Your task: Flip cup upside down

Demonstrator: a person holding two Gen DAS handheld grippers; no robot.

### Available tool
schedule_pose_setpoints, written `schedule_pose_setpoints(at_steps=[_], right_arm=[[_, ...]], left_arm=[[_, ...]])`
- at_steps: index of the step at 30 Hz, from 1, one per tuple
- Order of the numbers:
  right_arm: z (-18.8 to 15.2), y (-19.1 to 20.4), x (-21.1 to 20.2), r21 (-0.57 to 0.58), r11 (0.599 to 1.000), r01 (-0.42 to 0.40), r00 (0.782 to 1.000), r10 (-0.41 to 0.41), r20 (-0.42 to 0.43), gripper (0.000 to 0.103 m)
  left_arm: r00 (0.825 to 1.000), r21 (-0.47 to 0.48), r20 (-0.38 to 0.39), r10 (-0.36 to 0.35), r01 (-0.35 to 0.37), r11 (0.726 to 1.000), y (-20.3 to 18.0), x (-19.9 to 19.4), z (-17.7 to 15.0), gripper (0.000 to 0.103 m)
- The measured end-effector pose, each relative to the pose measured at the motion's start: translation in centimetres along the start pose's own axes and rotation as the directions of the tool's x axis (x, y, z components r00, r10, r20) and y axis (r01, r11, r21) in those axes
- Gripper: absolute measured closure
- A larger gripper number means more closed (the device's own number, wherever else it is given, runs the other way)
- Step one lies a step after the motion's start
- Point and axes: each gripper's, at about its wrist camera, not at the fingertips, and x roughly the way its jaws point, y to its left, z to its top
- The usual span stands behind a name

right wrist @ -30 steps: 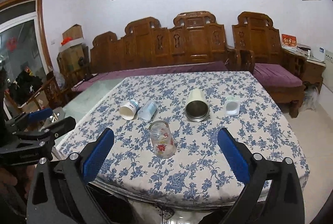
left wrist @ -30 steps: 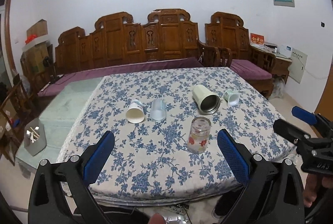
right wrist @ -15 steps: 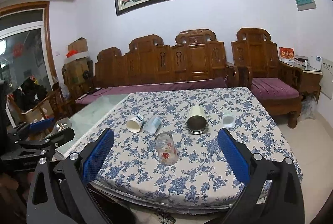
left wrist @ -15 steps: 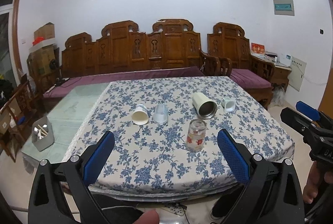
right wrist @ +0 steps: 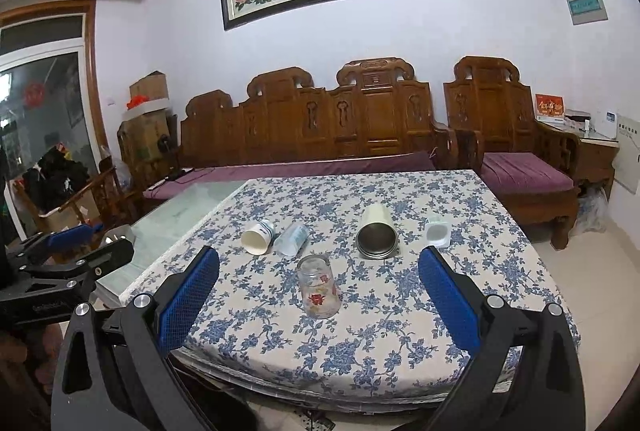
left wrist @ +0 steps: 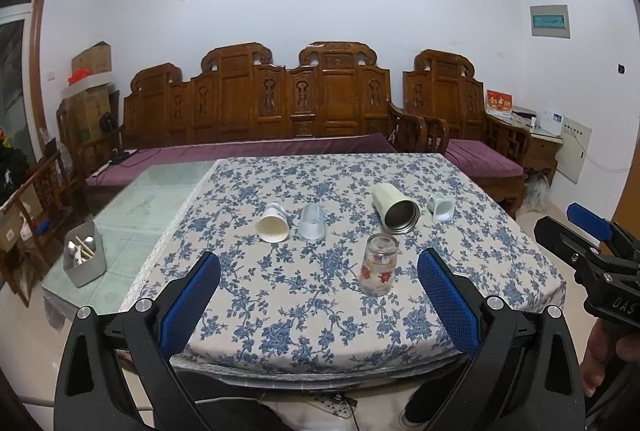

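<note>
Left wrist view: left gripper (left wrist: pixel 318 285) spread wide, holding nothing, hangs off the near table edge. Glass cup (left wrist: pixel 379 264) with red flowers stands lower centre-right of frame on the floral tablecloth (left wrist: pixel 280 311); looks narrower at top, so probably already rim-down, can't be sure. Steel tumbler (left wrist: pixel 394 209), paper cup (left wrist: pixel 273 222), clear plastic cup (left wrist: pixel 313 221) and small white cup (left wrist: pixel 442 207) lie on their sides behind it.

Right wrist view: right gripper (right wrist: pixel 319 285) also released, empty, glass cup (right wrist: pixel 318 286) centred between its pads. To do it well: pick one lying cup, approach level, pinch mid-body, roll the wrist, set it down rim-first without crushing paper or plastic
</note>
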Motion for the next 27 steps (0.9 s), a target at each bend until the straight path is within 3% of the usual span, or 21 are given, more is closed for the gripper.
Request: schedule_pose_setpoints(at_steps=[27], right_arm=[[-0.15, 0.11, 0.18, -0.002, 1.000, 0.002, 1.000, -0.002, -0.002, 0.003]], left_arm=[[1.000, -0.006, 0.016, 0.001, -0.001, 1.000, -0.14, -0.32, 0.11, 0.008]])
